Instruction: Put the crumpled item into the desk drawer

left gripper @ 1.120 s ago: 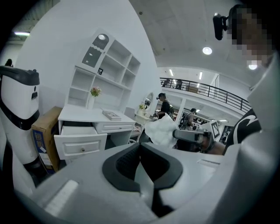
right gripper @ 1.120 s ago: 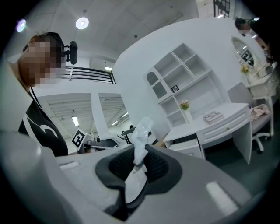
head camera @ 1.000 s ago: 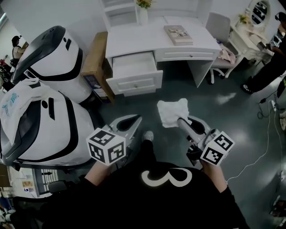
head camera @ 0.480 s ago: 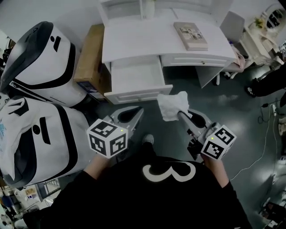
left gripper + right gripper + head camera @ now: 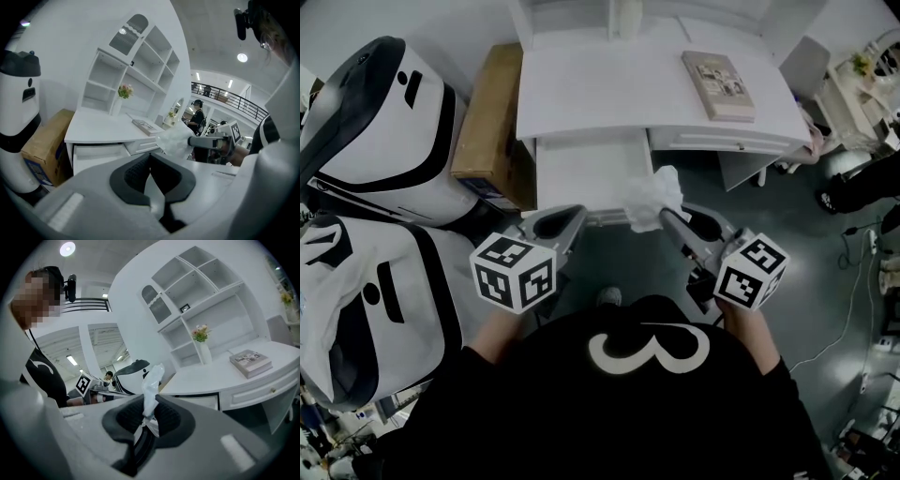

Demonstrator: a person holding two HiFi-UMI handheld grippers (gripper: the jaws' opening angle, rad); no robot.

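Note:
My right gripper (image 5: 663,217) is shut on a crumpled white item (image 5: 651,197), which hangs over the front right corner of the open desk drawer (image 5: 586,173). In the right gripper view the crumpled item (image 5: 152,389) stands up between the closed pads. The left gripper (image 5: 564,223) is shut and holds nothing, just at the drawer's front left edge. In the left gripper view the crumpled item (image 5: 176,140) shows to the right of the drawer (image 5: 98,152), held by the right gripper (image 5: 193,140). The drawer belongs to a white desk (image 5: 609,84).
A book (image 5: 718,84) lies on the desk's right side. A cardboard box (image 5: 487,122) stands left of the desk, and two large white-and-black machines (image 5: 375,122) fill the left. A white chair (image 5: 802,80) stands to the right. A cable (image 5: 848,281) runs over the floor.
I have stepped closer to the desk. The right gripper carried the crumpled item forward from above the floor to the drawer's front right corner. The left gripper moved forward alongside.

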